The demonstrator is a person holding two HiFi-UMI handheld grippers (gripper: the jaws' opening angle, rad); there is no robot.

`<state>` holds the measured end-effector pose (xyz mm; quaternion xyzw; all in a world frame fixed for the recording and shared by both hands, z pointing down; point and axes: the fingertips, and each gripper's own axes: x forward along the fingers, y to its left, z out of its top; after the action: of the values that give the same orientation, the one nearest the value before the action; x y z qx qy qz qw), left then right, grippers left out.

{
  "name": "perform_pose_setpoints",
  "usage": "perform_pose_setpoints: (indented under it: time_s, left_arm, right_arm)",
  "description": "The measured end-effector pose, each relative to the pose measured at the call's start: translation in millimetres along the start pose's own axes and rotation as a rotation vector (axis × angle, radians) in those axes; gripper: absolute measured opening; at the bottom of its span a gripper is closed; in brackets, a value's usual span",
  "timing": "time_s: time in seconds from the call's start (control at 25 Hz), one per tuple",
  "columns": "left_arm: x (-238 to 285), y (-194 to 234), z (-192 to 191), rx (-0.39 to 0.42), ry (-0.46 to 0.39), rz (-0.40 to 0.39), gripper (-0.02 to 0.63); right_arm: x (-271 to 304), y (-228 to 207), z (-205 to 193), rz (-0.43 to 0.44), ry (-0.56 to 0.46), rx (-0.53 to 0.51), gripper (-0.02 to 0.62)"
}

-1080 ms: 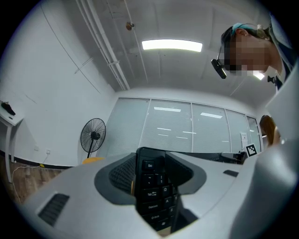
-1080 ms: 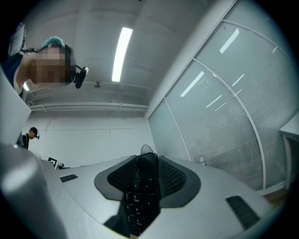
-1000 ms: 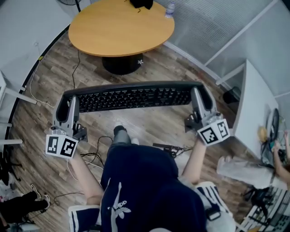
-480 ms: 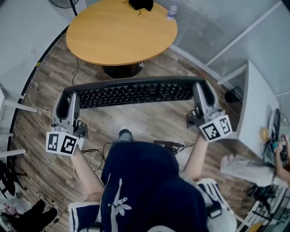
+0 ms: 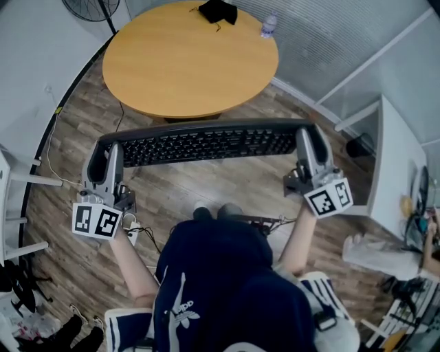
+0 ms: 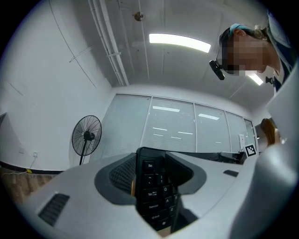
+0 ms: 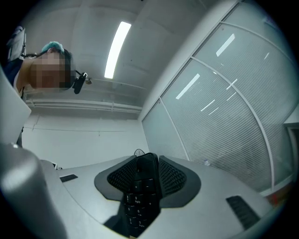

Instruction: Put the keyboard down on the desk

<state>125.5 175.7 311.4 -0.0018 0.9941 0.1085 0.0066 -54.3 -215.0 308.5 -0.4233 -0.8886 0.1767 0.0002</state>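
A long black keyboard [image 5: 206,143] hangs level in the air above the wooden floor, just short of the round wooden desk [image 5: 185,58]. My left gripper [image 5: 108,150] is shut on the keyboard's left end [image 6: 154,196], with its ribbed pads pressed to both sides. On the other end [image 7: 140,191], my right gripper [image 5: 308,141] is shut the same way. Both gripper views look upward along the keys to the ceiling.
On the desk's far edge lie a black cloth [image 5: 218,10] and a small bottle [image 5: 269,25]. A fan [image 5: 89,7] stands at the back left. A white table [image 5: 399,172] is on the right. Cables [image 5: 137,234] lie on the floor near the person's feet.
The person has stepped forward. The desk now sits closer and lower in the head view, nearly under the keyboard's far edge. Both grippers hold the keyboard as before.
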Motion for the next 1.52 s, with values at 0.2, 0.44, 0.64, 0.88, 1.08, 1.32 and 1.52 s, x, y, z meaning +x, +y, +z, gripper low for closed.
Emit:
perform_pose_setpoints:
  time_s: [0.2,0.44,0.64,0.88,1.08,1.32,1.52]
  left_arm:
    - [8,13,-12,-0.024,0.014,0.001,0.193]
    - [-10,23,-11,-0.037,0.02,-0.01,0.192]
    - [-156,7,0,-0.046,-0.024,-0.073,0.193]
    - [-113,2,18,-0.032,-0.069,-0.067,0.193]
    - [-63,-3,20,-0.024,-0.099,-0.051,0.192]
    - [-25,-9,18,-0.031,-0.111,-0.017,0.193]
    - [-12,-6,6,-0.043,-0.081,0.007,0.193]
  right_arm:
    - [12,-3,-8,-0.011,0.017,0.003,0.137]
    - [6,20,-12,-0.018,0.033,-0.01,0.137]
    - [-114,140,-7,-0.049,-0.007,-0.067,0.137]
    - [-77,113,22,-0.017,-0.034,-0.105,0.137]
    - [-39,70,36,0.009,-0.051,-0.11,0.137]
    - [-11,35,45,0.023,-0.031,-0.107,0.137]
    - [0,18,34,0.026,-0.007,-0.081,0.137]
